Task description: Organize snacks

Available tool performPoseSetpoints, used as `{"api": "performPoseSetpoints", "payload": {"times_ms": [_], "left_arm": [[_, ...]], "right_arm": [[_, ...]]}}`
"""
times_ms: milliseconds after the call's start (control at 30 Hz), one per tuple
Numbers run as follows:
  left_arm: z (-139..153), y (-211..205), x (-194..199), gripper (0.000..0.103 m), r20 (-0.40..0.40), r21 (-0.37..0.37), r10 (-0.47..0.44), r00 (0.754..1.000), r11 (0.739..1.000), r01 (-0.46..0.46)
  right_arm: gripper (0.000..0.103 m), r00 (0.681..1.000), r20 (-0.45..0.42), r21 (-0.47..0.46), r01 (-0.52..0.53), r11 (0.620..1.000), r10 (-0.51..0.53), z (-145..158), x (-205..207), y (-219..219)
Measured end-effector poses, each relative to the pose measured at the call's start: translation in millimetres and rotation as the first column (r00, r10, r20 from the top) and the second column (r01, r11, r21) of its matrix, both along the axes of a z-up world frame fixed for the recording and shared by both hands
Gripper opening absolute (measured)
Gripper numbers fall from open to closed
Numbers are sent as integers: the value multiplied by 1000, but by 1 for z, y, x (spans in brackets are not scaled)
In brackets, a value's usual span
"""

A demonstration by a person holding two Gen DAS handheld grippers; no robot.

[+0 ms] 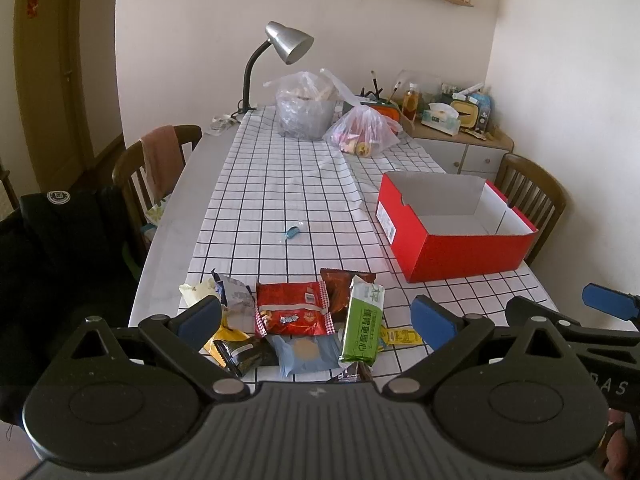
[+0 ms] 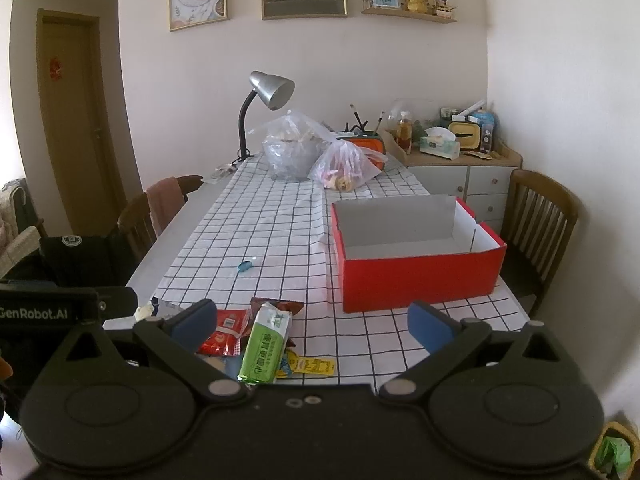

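Note:
Several snack packets lie in a heap at the near edge of the checked cloth: a red packet [image 1: 294, 314], a green bar [image 1: 362, 326] [image 2: 266, 346], a blue-grey packet [image 1: 306, 354], a brown packet [image 1: 340, 286] and a small yellow sachet [image 1: 400, 336] [image 2: 314, 365]. An empty red cardboard box [image 1: 468, 254] [image 2: 420, 276] stands to the right. A small blue candy [image 1: 292, 233] [image 2: 245, 266] lies alone mid-cloth. My left gripper [image 1: 316, 320] is open just above the heap. My right gripper [image 2: 312, 326] is open to the heap's right, near the box.
At the far end stand a grey desk lamp [image 1: 286, 46], a clear plastic bag [image 1: 306, 108] and a second bag of snacks [image 1: 362, 132]. Wooden chairs [image 1: 532, 196] [image 1: 158, 160] flank the table. A cabinet [image 1: 460, 146] with clutter sits in the far corner.

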State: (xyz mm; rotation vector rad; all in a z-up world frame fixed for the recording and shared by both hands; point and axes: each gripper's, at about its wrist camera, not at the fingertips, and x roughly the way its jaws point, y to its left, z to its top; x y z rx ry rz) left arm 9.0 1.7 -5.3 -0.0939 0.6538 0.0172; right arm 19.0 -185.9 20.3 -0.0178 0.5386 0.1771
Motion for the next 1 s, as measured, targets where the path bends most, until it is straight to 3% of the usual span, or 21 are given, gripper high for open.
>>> {"api": "performPoseSetpoints", "payload": {"times_ms": [1000], "left_arm": [[-2,5,5,102,10,-13,2,1000,1000,-2]], "right_arm": [[101,999,29,-18,-32,999,33,3,9,11]]}}
